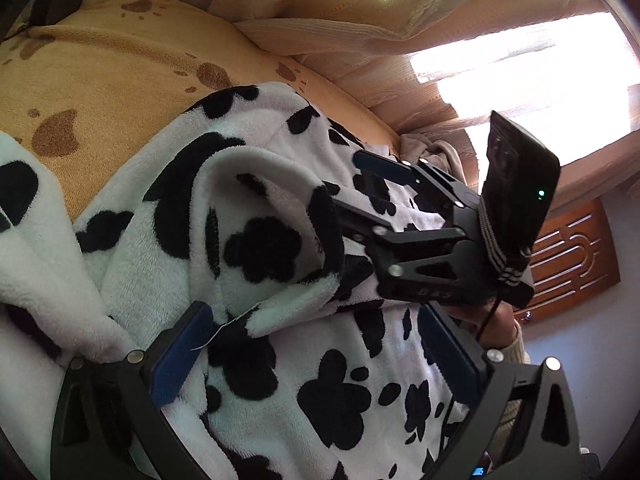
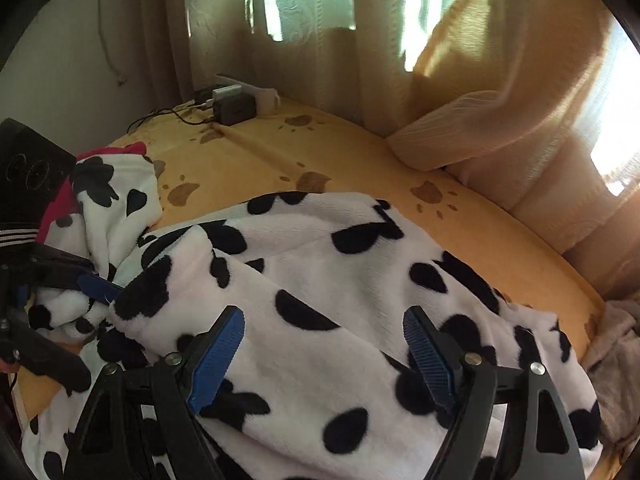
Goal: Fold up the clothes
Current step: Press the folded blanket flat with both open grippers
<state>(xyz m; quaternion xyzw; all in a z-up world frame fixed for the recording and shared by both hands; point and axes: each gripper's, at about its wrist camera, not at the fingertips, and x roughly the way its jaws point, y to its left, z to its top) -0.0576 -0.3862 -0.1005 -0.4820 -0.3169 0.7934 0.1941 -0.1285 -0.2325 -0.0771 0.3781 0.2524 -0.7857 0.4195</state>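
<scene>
We find the cow-print fleece garment spread in loose folds across the yellow paw-print bedspread, one cuffed sleeve or leg end lying doubled over on top. A red lining or trim shows at the bunched far end, by the left gripper.

Our right gripper hovers over the broad middle panel, jaws spread wide, nothing between the blue pads. Our left gripper also stands spread, straddling the fabric below the cuff; its pads press on nothing we can see, though a thin white thread or tag crosses near its left pad.

Handling, as we judge it: thick plush, soft and limp, light for its bulk. It will sag and drape from any held point, and the pile may slip under a shallow pinch. We would take hold at hems, cuffs or seam edges, where the cloth is doubled and firmer, gathering a good fold into each jaw.

Writing: faint embossed letters on the right gripper's body in the left wrist view, too small to read. Nothing legible on the garment.

Beige curtains hang behind; chargers and cables sit at the far corner.
</scene>
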